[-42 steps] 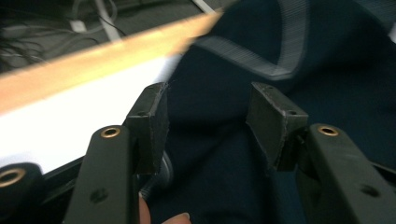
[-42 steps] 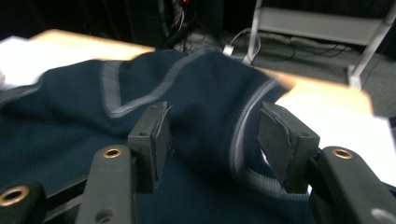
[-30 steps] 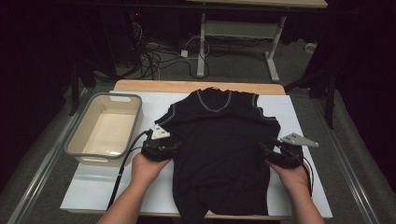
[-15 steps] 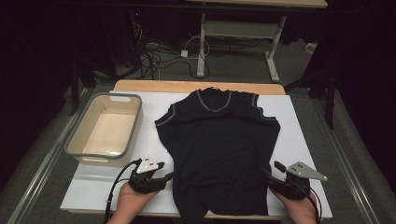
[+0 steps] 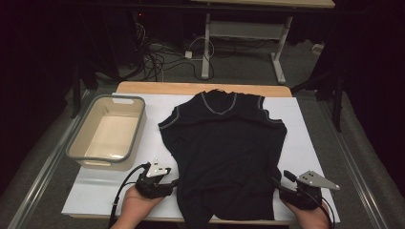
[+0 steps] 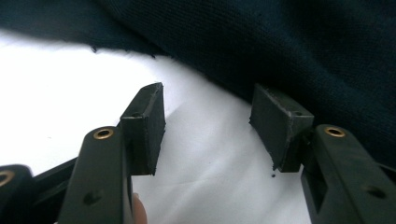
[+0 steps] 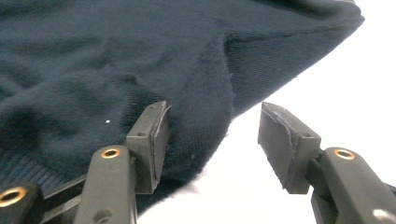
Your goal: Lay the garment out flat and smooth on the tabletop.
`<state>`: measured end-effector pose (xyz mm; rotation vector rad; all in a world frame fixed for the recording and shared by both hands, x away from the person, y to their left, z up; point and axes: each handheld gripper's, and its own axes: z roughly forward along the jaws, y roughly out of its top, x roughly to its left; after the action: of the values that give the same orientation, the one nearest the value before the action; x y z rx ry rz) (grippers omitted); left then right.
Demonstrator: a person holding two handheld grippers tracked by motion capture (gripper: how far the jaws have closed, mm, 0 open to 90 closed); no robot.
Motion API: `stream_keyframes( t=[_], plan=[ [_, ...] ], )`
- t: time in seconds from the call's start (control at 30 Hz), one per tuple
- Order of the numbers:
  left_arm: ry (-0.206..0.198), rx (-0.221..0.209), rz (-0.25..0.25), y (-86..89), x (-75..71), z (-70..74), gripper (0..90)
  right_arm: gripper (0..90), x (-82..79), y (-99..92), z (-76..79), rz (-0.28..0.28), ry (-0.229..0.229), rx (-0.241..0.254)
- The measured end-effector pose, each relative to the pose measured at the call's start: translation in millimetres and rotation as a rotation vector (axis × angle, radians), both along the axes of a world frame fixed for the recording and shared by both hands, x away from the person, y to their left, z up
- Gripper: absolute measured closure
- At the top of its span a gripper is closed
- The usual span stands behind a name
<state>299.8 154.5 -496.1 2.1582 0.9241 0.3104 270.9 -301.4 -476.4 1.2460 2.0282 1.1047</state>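
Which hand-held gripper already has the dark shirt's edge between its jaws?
The right hand-held gripper: the edge of the dark knitted shirt runs into its open gap. The left hand-held gripper frames only white table cover, shirt edge just beyond.

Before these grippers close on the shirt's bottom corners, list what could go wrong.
1. The left gripper has bare white table cover between its open jaws; the black shirt edge lies just beyond, so it may close on nothing.
2. The right gripper straddles only the shirt's edge; a thin bite might slip.
3. The hem overhangs the table's near edge and could drag unevenly.
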Motion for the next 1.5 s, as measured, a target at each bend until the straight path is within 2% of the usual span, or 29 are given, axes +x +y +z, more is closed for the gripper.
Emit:
stream_keyframes(
  t=[0.13,0.27,0.33,0.4,0.43,0.5,0.57,0.6,0.63,0.67,0.7,0.8,0.87,1.0,1.1,1.17,1.27,1.33,1.37,1.43,1.5],
  plan=[
    [0.003,-0.005,-0.003,0.7,0.2,0.1,43.7,45.7,-2.0,-4.8,1.1,-0.020,-0.008,0.003],
    [-0.002,0.005,-0.007,-0.6,-0.8,0.2,43.7,43.9,-2.0,-6.5,1.8,-0.018,-0.008,0.031],
    [-0.004,0.010,-0.008,-1.0,-0.9,0.3,43.7,37.4,1.4,0.9,0.2,0.005,0.018,0.037],
    [-0.008,0.012,-0.009,-1.2,-1.4,0.4,43.6,30.4,5.9,12.5,-3.0,0.039,0.063,0.029],
    [-0.010,0.013,-0.010,-1.5,-1.7,0.5,43.6,29.6,7.9,18.4,-5.4,0.051,0.086,0.014],
    [-0.011,0.013,-0.015,-2.0,-2.2,0.8,43.6,30.3,10.9,28.3,-8.3,0.063,0.133,-0.053],
    [0.008,-0.027,-0.036,-4.2,-2.8,1.6,43.5,43.5,12.7,30.4,-8.6,0.079,0.155,-0.026],
    [0.008,-0.029,-0.045,-7.1,-3.4,1.9,43.5,59.2,12.0,32.0,-8.7,0.098,0.147,-0.036],
    [0.006,-0.021,-0.053,-11.1,-3.8,2.1,43.5,73.5,10.6,33.4,-9.1,0.143,0.148,-0.023],
    [0.005,-0.015,-0.064,-15.1,-3.5,2.4,43.5,80.7,8.3,36.1,-9.1,0.167,0.140,-0.028],
    [0.005,-0.017,-0.072,-19.3,-2.9,2.8,43.5,83.4,5.5,38.4,-9.0,0.174,0.116,-0.057],
    [-0.010,-0.009,-0.097,-30.6,-0.9,5.3,43.5,85.3,-2.7,32.6,-6.4,0.148,0.083,-0.092],
    [-0.016,-0.003,-0.113,-36.4,1.3,6.6,43.5,85.5,-12.2,18.6,-3.8,0.096,0.057,-0.101],
    [-0.007,-0.005,-0.130,-47.0,8.9,6.7,43.4,85.6,-34.1,-21.2,-3.0,-0.015,0.034,-0.081],
    [-0.006,-0.003,-0.135,-55.1,12.6,6.9,43.4,85.7,-47.5,-49.5,-3.4,-0.088,0.019,-0.048],
    [-0.005,-0.002,-0.129,-58.5,13.3,6.8,43.3,85.7,-53.6,-60.2,-4.6,-0.127,0.016,-0.040],
    [0.001,-0.005,-0.129,-60.0,14.2,5.6,44.4,85.4,-55.1,-64.0,-6.4,-0.132,0.019,-0.034],
    [0.011,-0.002,-0.138,-60.1,14.8,4.5,49.7,82.7,-53.6,-59.9,-7.7,-0.115,0.023,-0.054],
    [0.016,0.001,-0.141,-60.8,14.5,3.9,53.4,76.9,-53.0,-58.2,-7.3,-0.112,0.024,-0.056],
    [-0.014,0.032,-0.149,-64.1,11.6,3.6,64.6,65.9,-51.7,-56.2,-5.7,-0.105,0.027,-0.038],
    [-0.020,0.037,-0.171,-66.1,9.8,3.6,78.5,58.1,-51.1,-53.9,-4.7,-0.099,0.024,-0.034]
  ],
)
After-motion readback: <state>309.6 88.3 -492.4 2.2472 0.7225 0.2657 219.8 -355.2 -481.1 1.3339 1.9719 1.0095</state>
